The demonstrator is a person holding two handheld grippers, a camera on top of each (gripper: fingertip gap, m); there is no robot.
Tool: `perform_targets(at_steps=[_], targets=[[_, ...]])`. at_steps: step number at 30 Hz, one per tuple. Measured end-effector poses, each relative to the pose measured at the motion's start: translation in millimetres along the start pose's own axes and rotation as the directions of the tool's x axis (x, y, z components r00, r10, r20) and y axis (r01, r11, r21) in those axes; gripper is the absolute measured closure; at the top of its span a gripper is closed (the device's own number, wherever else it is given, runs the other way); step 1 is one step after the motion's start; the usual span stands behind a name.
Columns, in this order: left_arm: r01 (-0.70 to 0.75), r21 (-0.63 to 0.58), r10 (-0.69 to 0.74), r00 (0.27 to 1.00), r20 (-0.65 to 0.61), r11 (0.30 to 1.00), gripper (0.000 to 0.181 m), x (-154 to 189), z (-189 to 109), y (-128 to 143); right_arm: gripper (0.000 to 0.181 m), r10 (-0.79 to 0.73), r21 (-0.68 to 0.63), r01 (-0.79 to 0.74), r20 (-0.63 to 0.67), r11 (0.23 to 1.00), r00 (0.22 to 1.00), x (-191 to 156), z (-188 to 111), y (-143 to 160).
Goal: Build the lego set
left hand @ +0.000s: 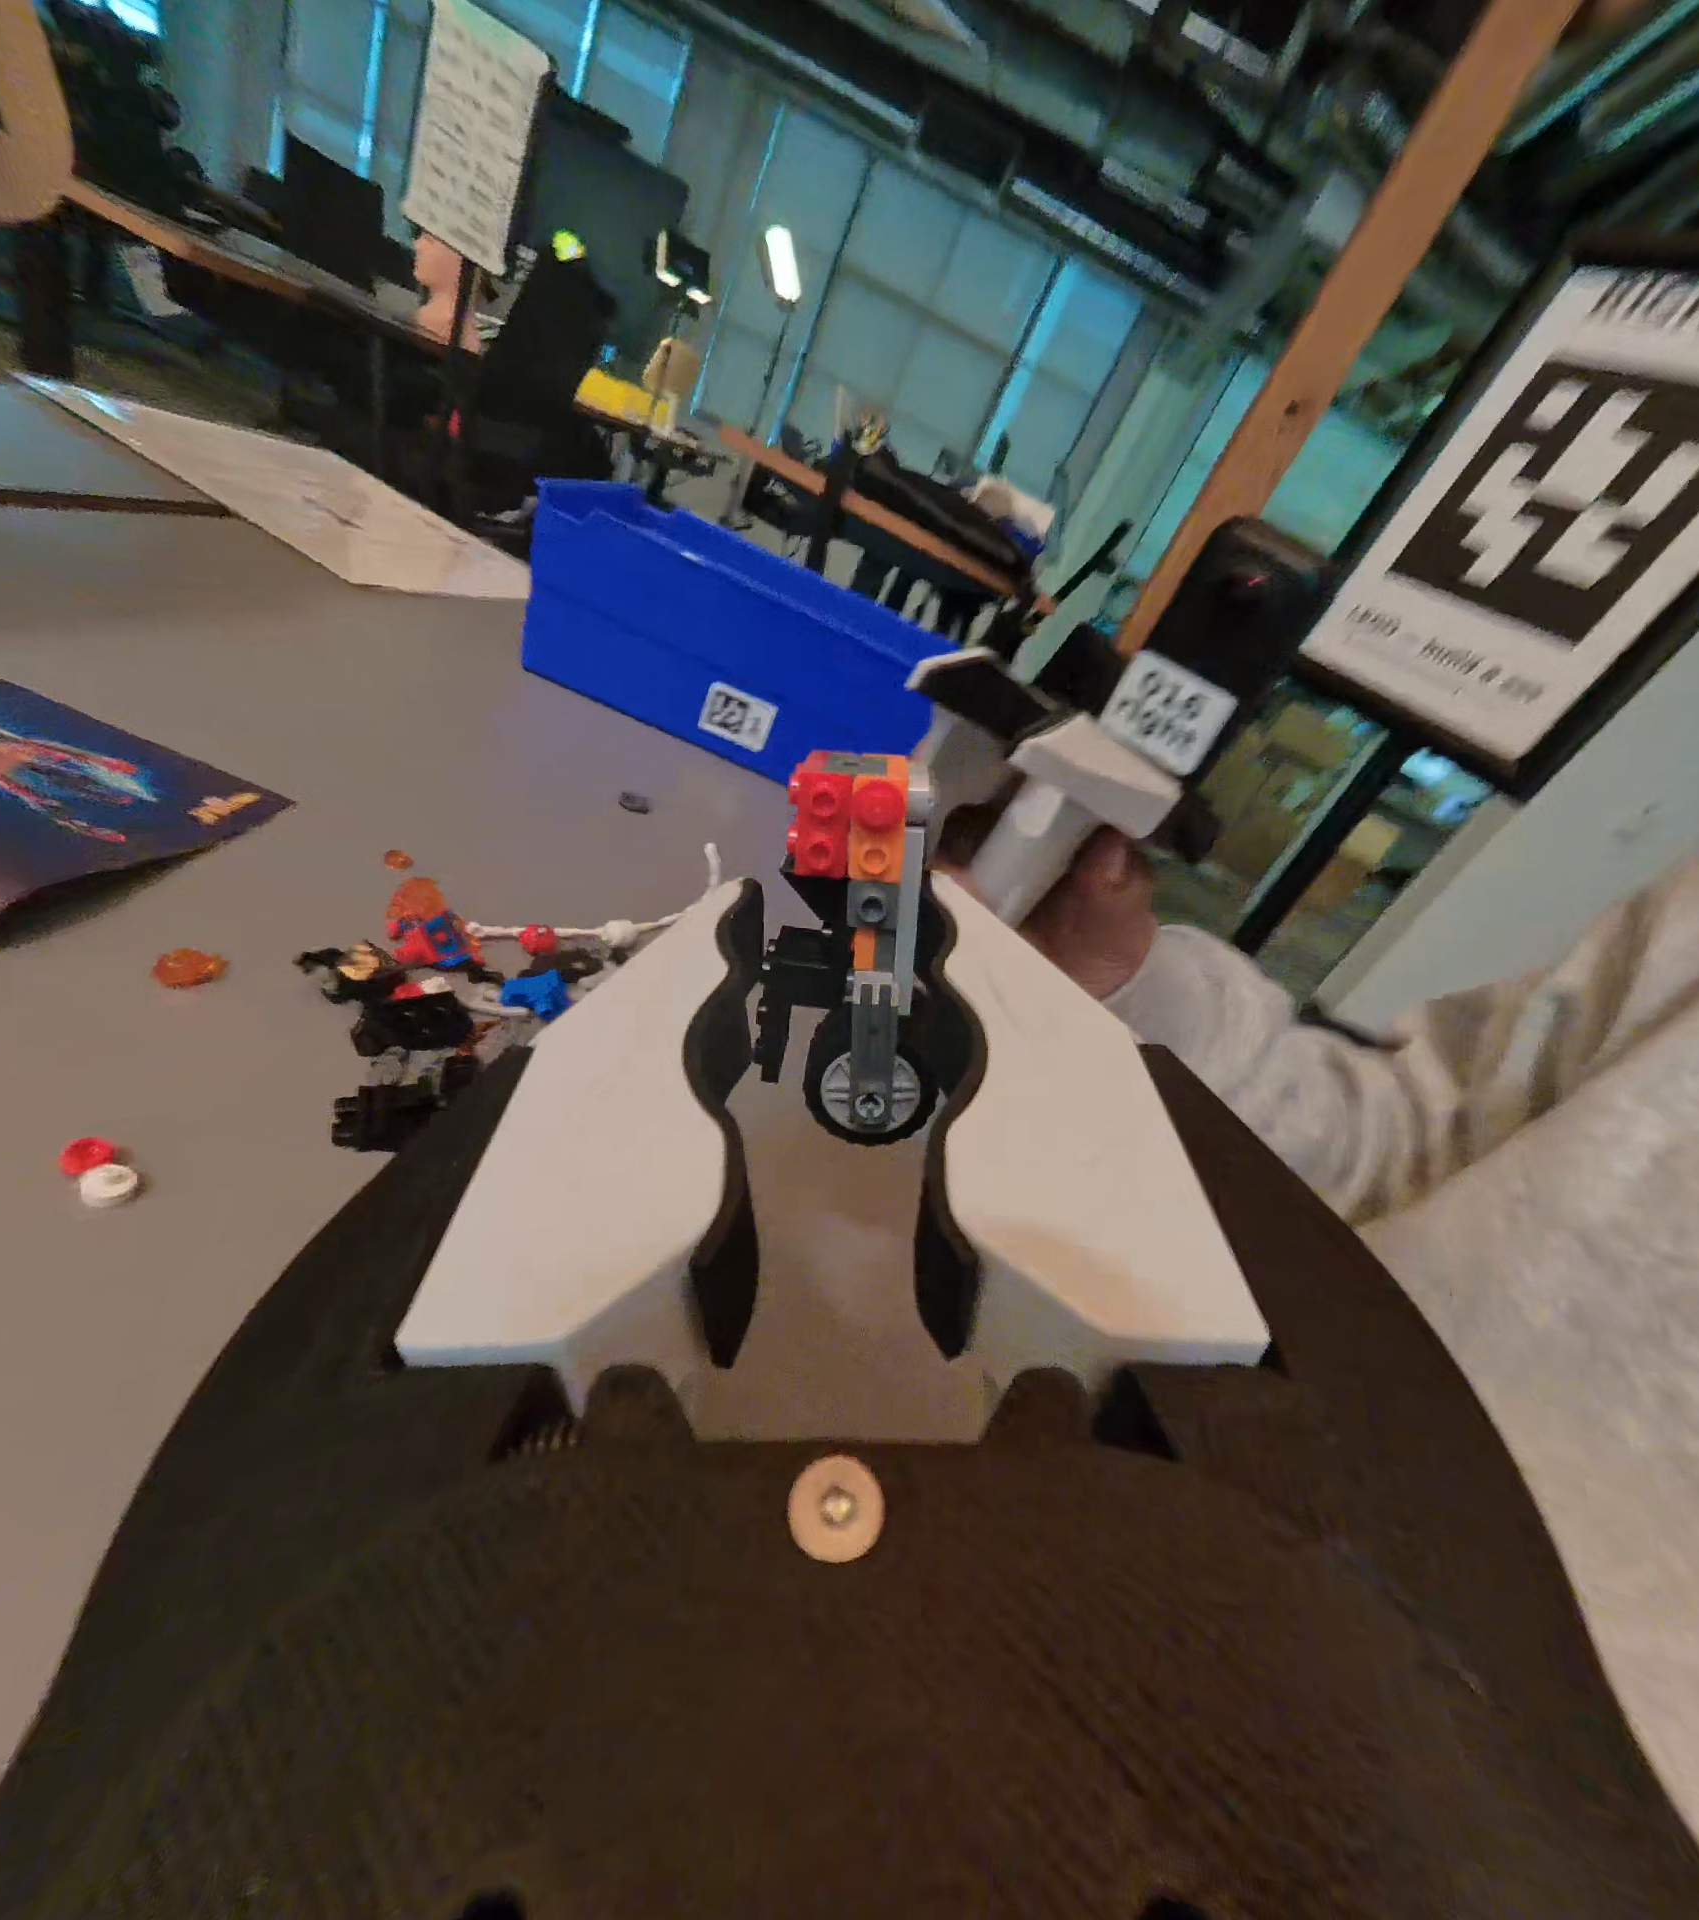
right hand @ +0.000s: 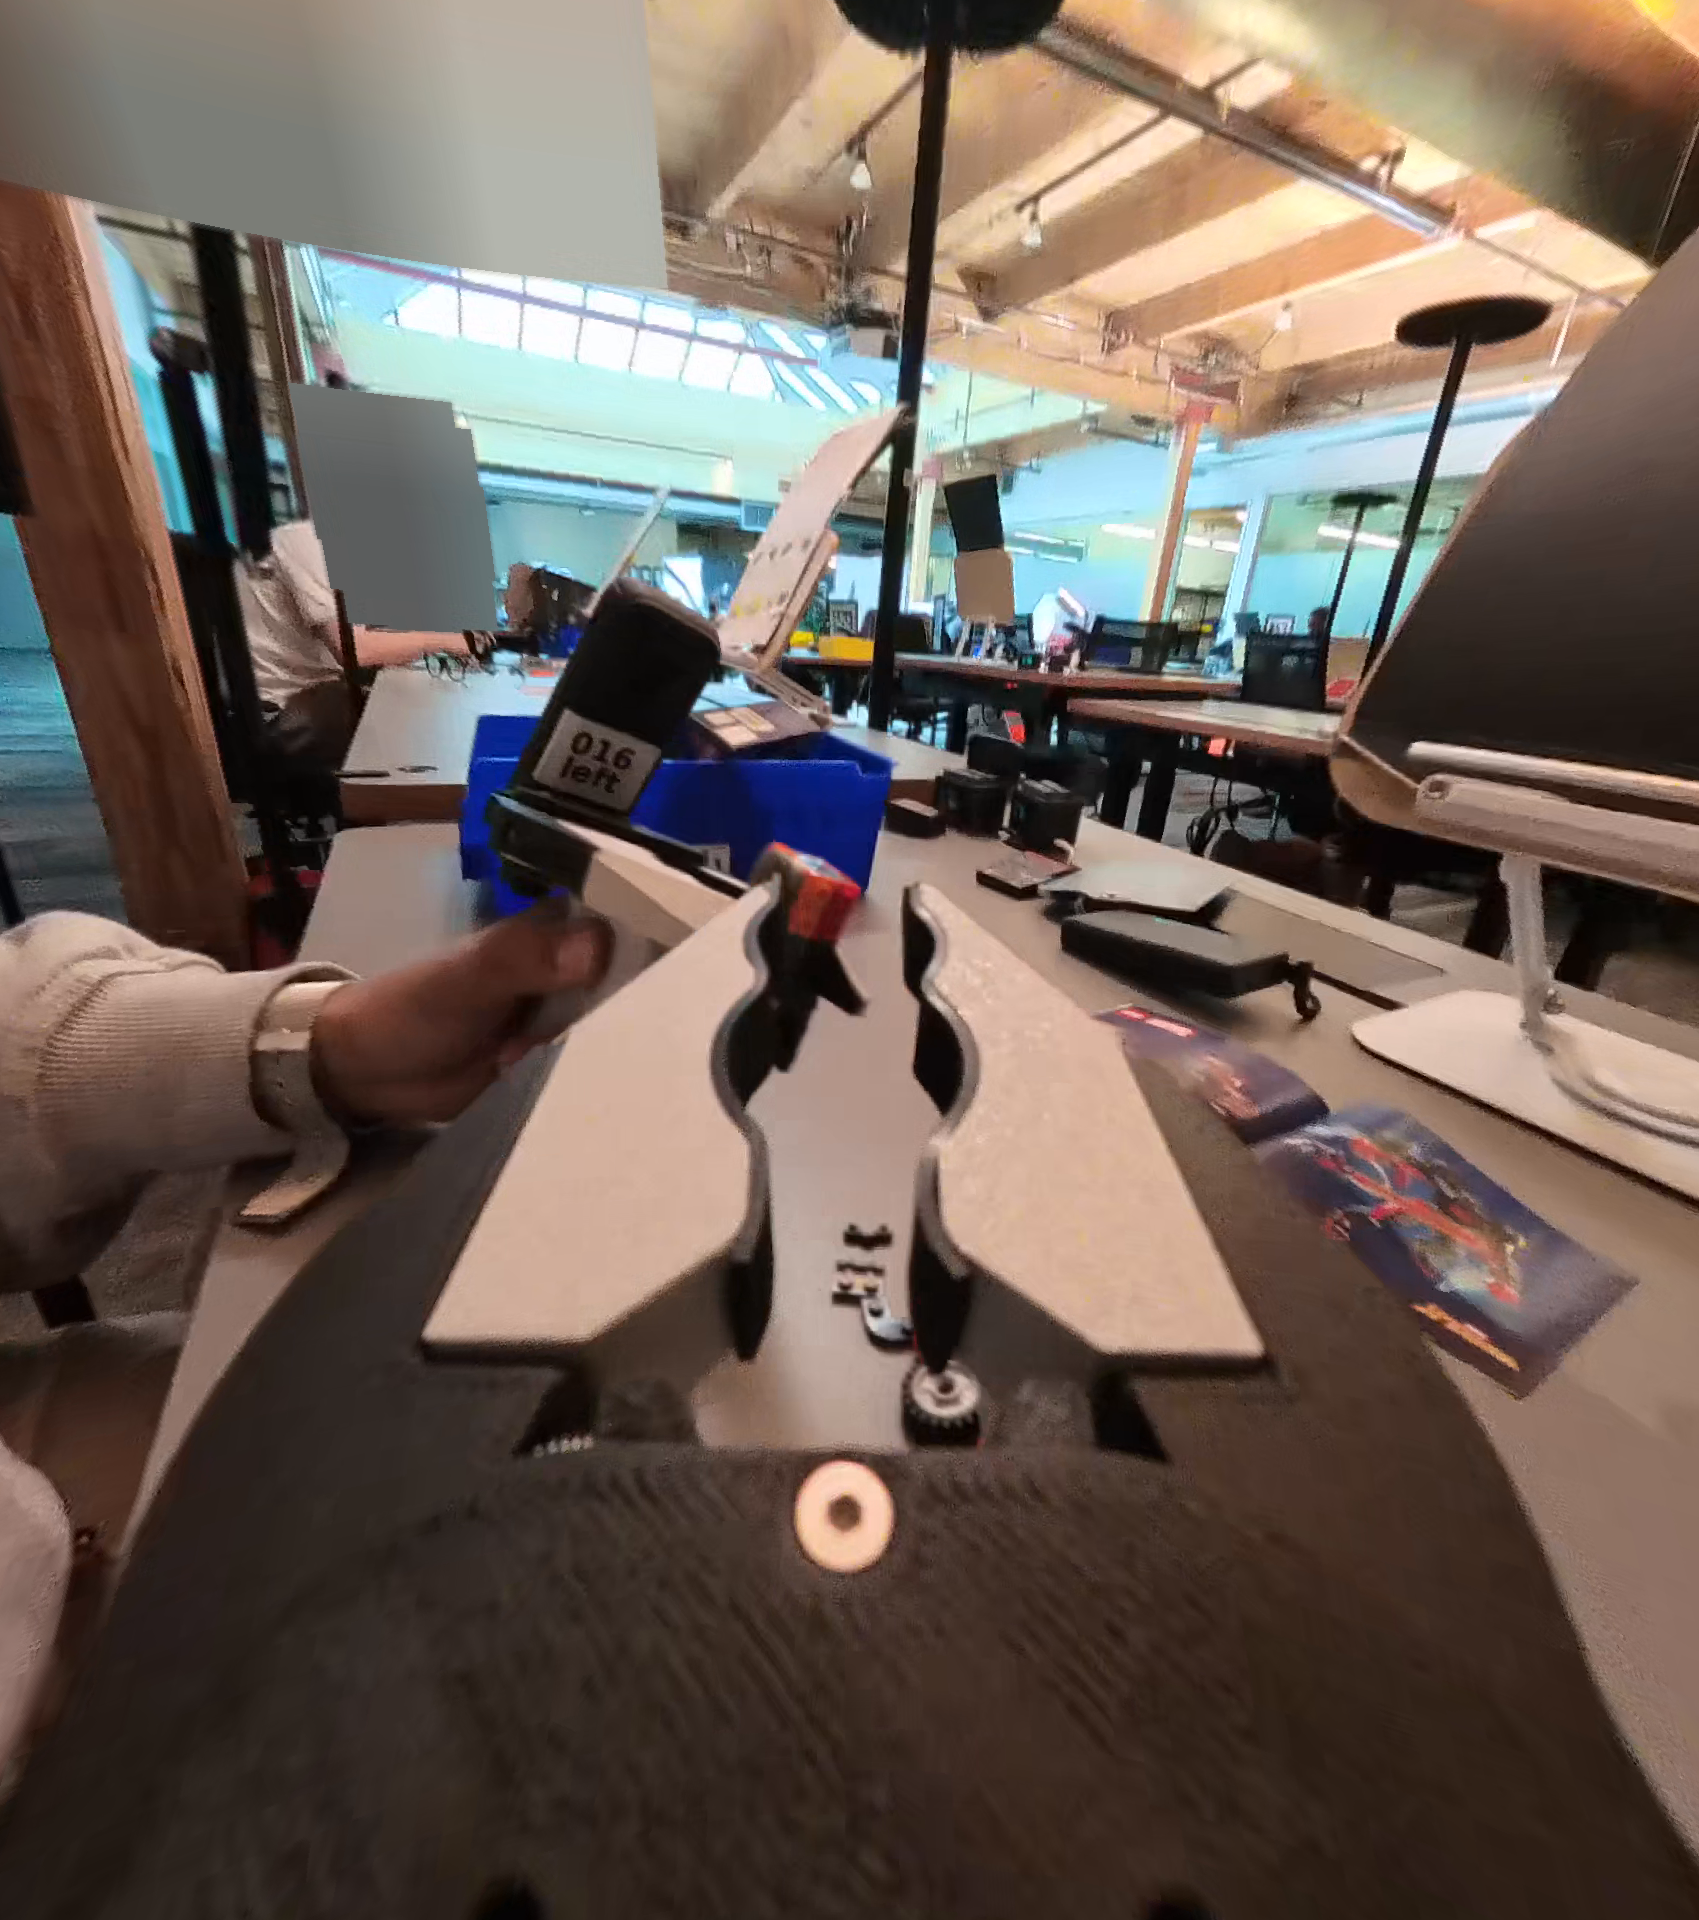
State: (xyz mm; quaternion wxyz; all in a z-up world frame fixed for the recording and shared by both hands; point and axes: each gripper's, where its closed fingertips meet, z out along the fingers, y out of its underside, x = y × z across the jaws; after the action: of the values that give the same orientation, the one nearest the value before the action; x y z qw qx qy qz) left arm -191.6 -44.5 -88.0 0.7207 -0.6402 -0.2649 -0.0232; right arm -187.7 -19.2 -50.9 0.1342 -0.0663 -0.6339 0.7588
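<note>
My left gripper (left hand: 840, 894) is shut on a small toy-brick vehicle (left hand: 855, 935) made of red, orange, grey and black bricks. It hangs with one black wheel (left hand: 871, 1086) at the bottom, held above the grey table (left hand: 201, 1299). In the right wrist view the left gripper (right hand: 710, 883), held by a hand, comes in from the left with the model (right hand: 814, 904) at its tip. My right gripper (right hand: 837, 899) is open and empty, and its fingertips stand around the model. I cannot tell whether they touch it. The right gripper (left hand: 990, 717) also shows beyond the model in the left wrist view.
A blue bin (left hand: 720, 623) stands behind. A colourful booklet (left hand: 24, 800) lies to the left. Loose bricks and small figures (left hand: 429, 977), orange bits (left hand: 188, 966) and red and white round pieces (left hand: 97, 1169) lie scattered. A monitor stand (right hand: 1551, 1039), black devices (right hand: 1167, 951) and a small gear (right hand: 938, 1392) are on the table. One gripper's finger ends stand about 5 cm off the other's. From the left gripper's tips to the small gear (right hand: 938, 1392) is close to 11 cm.
</note>
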Motion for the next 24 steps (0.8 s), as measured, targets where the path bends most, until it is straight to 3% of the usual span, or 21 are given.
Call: perform_targets(at_steps=[3,6,8,16,21,24], targets=[[-0.197,-0.073,0.204,0.974,0.095,0.978,0.154,2,5,8,0.158,0.023,0.002,-0.023,0.018,1.000,1.000,-7,-7,2],[-0.313,-0.117,0.320,0.946,0.048,0.943,0.154,17,15,16,0.138,0.148,-0.027,-0.146,0.084,0.989,0.986,-14,-3,10],[-0.306,-0.126,0.306,0.952,-0.019,0.944,0.154,27,21,22,0.134,0.203,-0.064,-0.196,0.118,0.978,0.972,-17,-2,16],[-0.245,-0.148,0.219,0.961,-0.168,0.958,0.154,45,23,32,0.155,0.280,-0.138,-0.251,0.267,0.958,0.922,-42,-2,24],[-0.213,-0.130,0.189,0.966,-0.175,0.968,0.153,45,23,29,0.158,0.234,-0.116,-0.211,0.249,0.971,0.940,-41,-4,19],[-0.165,-0.057,0.153,0.972,-0.181,0.985,0.152,44,15,15,0.158,0.227,-0.052,-0.220,0.212,0.974,0.951,-30,-9,9]])
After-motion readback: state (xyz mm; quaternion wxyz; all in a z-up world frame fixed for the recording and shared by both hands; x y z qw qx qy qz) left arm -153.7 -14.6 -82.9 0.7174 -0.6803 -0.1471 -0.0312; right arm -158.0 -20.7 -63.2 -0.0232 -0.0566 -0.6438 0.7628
